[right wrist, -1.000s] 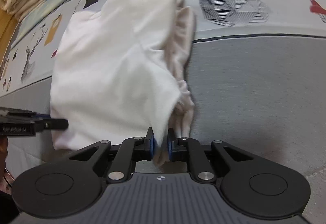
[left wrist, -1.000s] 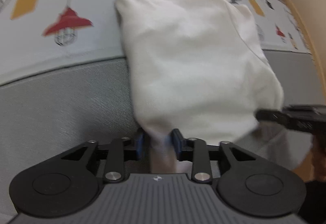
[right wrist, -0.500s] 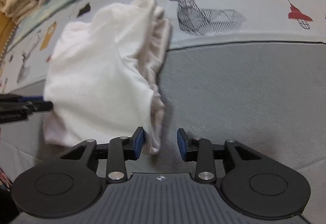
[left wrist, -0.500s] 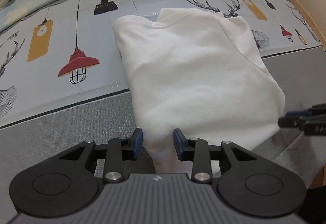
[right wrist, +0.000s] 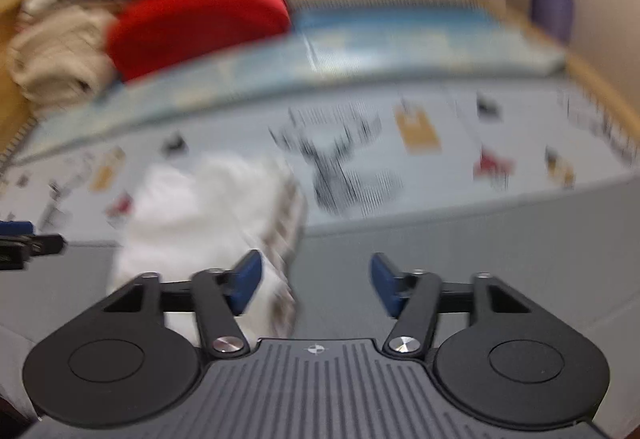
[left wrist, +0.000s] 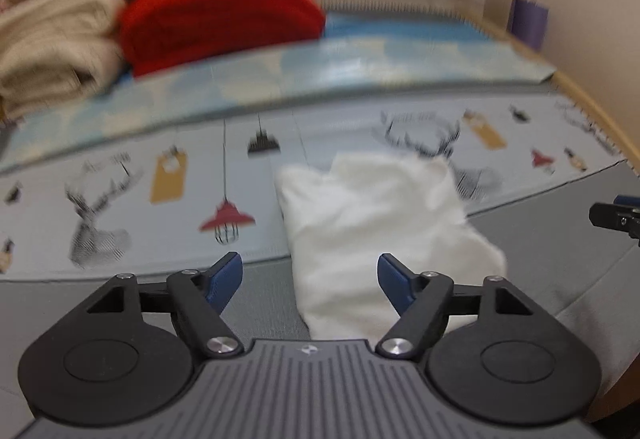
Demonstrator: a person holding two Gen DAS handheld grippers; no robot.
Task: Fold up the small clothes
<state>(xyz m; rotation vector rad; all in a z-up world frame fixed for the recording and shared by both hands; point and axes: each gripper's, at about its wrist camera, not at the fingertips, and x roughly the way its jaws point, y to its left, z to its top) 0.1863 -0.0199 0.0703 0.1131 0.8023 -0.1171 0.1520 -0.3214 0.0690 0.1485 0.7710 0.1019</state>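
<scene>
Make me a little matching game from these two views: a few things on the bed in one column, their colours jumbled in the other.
Things:
1. folded garment in front of the tools
2. blanket at the back
3. knit pile at far left
4. pads of the left tool

Colours:
A. blue
B. beige
C. white
D. red

Pairs: 1-C, 2-D, 3-B, 4-A

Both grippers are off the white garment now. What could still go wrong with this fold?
1. The white garment lies folded but puffy, its right edge showing loose ruffled layers; it may spring open.
2. The left gripper and right gripper are opening with nothing pinched, but the left one's pads frame the near hem, so a low pass might snag it.
3. Both views are motion-blurred, so fold quality is hard to confirm.
</scene>
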